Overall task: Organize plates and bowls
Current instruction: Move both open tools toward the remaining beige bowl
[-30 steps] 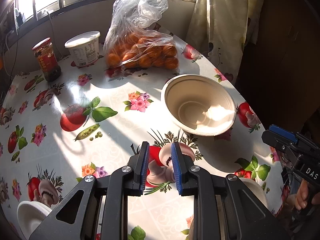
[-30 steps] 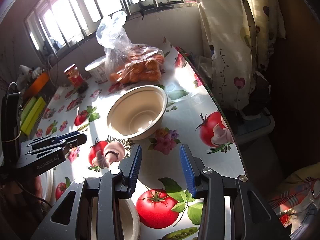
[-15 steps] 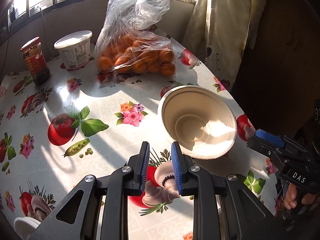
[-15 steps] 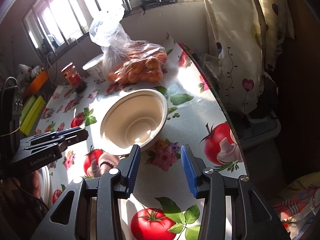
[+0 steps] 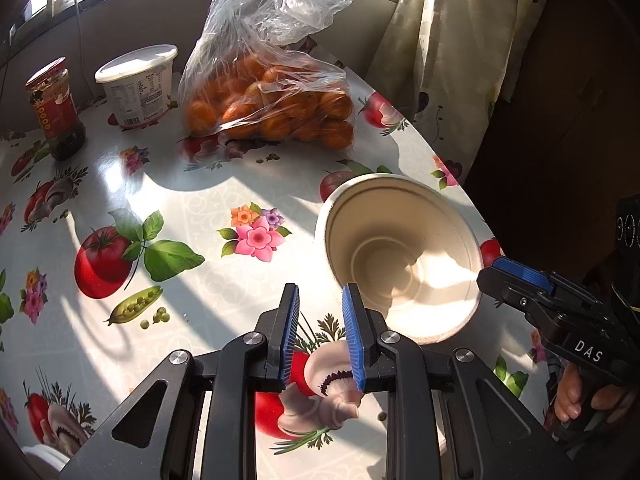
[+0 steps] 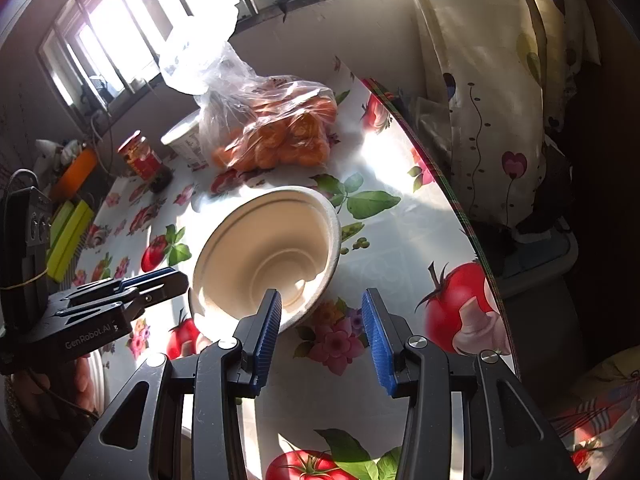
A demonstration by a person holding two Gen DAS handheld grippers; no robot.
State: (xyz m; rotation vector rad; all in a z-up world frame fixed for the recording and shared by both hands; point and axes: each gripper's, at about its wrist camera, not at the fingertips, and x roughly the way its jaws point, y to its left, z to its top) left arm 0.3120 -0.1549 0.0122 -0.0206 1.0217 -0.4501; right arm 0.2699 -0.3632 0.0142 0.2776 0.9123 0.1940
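Jaws of the left gripper [image 5: 320,334] stand a little apart with nothing between their blue pads — only the printed tablecloth [image 5: 200,216] shows through the gap. The gripper tilts down at the table, and its right-hand pad sits just beside the near rim of a beige paper bowl [image 5: 400,256]; whether it touches the rim cannot be told. The right gripper [image 6: 320,334] is parted wider, also empty, with its left finger [image 6: 266,334] in front of the bowl's near rim [image 6: 268,256] and its other finger over a pink printed flower. In the left wrist view the right gripper [image 5: 516,276] comes in from the right edge of the table, its blue tip close to the bowl's rim, with a hand [image 5: 576,396] curled on its handle.

The bowl stands upright and empty near the right edge of the table, lit by sun inside. Beyond it, toward the far edge, lies a clear plastic bag of oranges [image 5: 272,108]. Left of the bag stand a white lidded tub [image 5: 138,84] and — farther left — a red-labelled jar [image 5: 56,108]. A pale patterned curtain [image 5: 448,52] hangs past the far right corner.
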